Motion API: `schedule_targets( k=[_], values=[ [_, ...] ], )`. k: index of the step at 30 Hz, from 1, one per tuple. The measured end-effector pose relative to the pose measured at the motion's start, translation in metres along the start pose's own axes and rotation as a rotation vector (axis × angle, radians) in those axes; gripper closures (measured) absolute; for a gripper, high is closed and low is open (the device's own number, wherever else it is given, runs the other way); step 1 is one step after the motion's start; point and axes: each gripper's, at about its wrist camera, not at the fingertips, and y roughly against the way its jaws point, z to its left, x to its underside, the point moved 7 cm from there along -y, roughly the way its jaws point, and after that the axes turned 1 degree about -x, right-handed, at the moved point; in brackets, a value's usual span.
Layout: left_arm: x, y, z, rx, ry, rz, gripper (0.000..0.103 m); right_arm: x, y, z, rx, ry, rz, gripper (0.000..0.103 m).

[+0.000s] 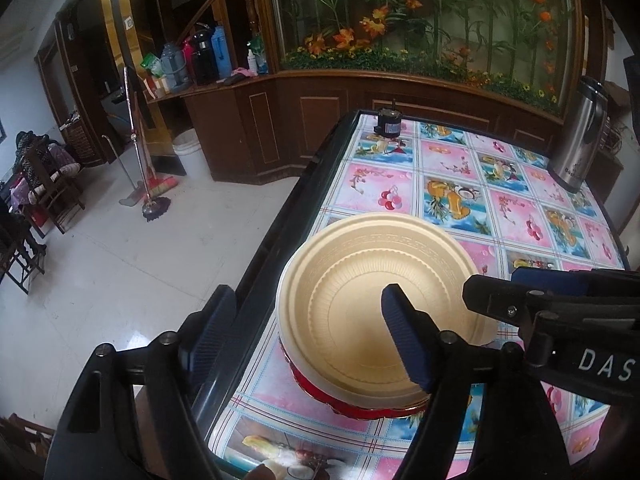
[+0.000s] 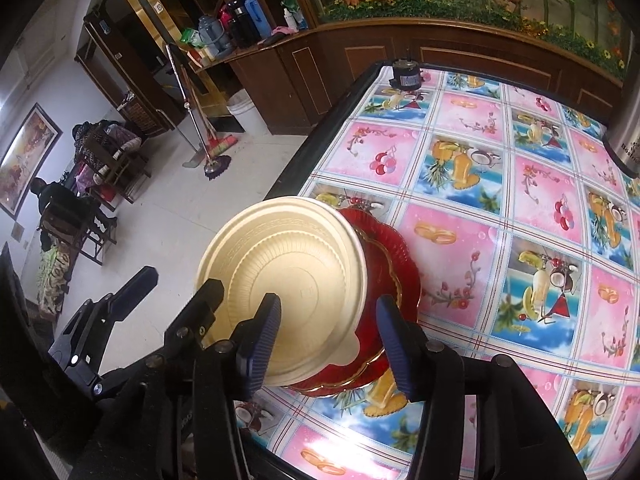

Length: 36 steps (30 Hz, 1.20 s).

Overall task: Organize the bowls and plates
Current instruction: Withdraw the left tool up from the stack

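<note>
Bowl (image 1: 380,312), cream, sits upright on red plates (image 2: 384,280) at the worktop (image 1: 460,184) edge. Left gripper (image 1: 308,336) fingers stand spread, straddling its rim without touching. Right gripper (image 2: 332,344) fingers are likewise spread astride the near rim, clear of it.

Both views are daylit and fairly bright, with soft, even light and only faint shadows. A white glare patch sits on the glossy tablecloth (image 2: 336,446) at the desk's near edge in the right wrist view, and the tiled floor (image 1: 132,320) shows a pale sheen in the left wrist view. Fisheye distortion bends the desk rim (image 1: 280,232) and the wooden cabinet (image 1: 320,120) into curves, and black vignette fills the corners. The centre is sharp; the far room at the left edges looks softer and dimmer.
</note>
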Motion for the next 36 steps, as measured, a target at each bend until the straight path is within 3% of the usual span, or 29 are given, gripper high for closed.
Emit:
schedule_targets(
  k=[8,13,22,31,36],
  values=[
    [0.017,0.011,-0.005,0.014,0.04,-0.026,0.02,0.013,0.018,0.008,0.008,0.099,-0.097,0.029],
    [0.027,0.015,-0.013,0.046,0.057,-0.035,0.02,0.026,0.031,-0.001,0.037,0.145,-0.184,0.022],
    [0.04,0.017,-0.023,0.067,0.055,-0.049,0.02,0.043,0.042,-0.023,0.053,0.193,-0.258,0.01],
    [0.053,0.014,-0.031,0.045,0.023,-0.032,0.014,0.057,0.038,-0.034,0.04,0.22,-0.265,0.009],
    [0.055,0.011,-0.03,0.061,0.033,-0.019,0.0,0.059,0.037,-0.034,0.031,0.229,-0.262,0.009]
  ],
)
